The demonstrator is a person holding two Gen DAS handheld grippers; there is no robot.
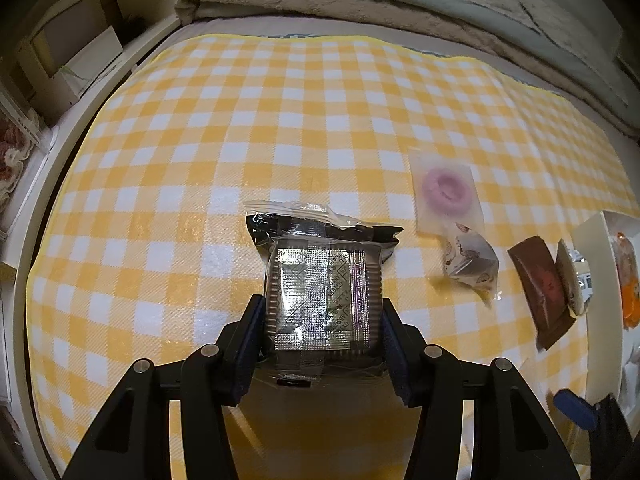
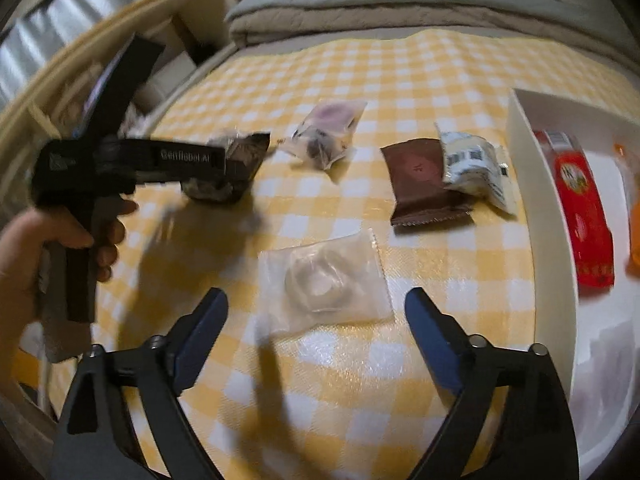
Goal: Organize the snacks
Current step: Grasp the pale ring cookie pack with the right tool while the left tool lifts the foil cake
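Note:
My left gripper [image 1: 323, 310] is shut on a clear-wrapped dark square biscuit packet [image 1: 320, 292], held above the yellow checked cloth [image 1: 240, 140]. The right wrist view shows that gripper [image 2: 236, 160] at the left, in a person's hand [image 2: 48, 240]. My right gripper [image 2: 316, 300] stands open. A clear packet with a pale ring [image 2: 324, 280] lies flat on the cloth just beyond its fingertips, untouched by the pads. A white tray [image 2: 536, 184] at the right holds a red packet [image 2: 580, 208] and an orange one [image 2: 634, 220].
Loose on the cloth lie a pink ring packet [image 2: 332, 120], a small patterned packet [image 2: 320, 148], a brown packet [image 2: 424, 180] and a white one [image 2: 476, 164]. Folded blankets [image 2: 400, 8] line the far end. Shelves [image 1: 72, 52] stand off the left edge.

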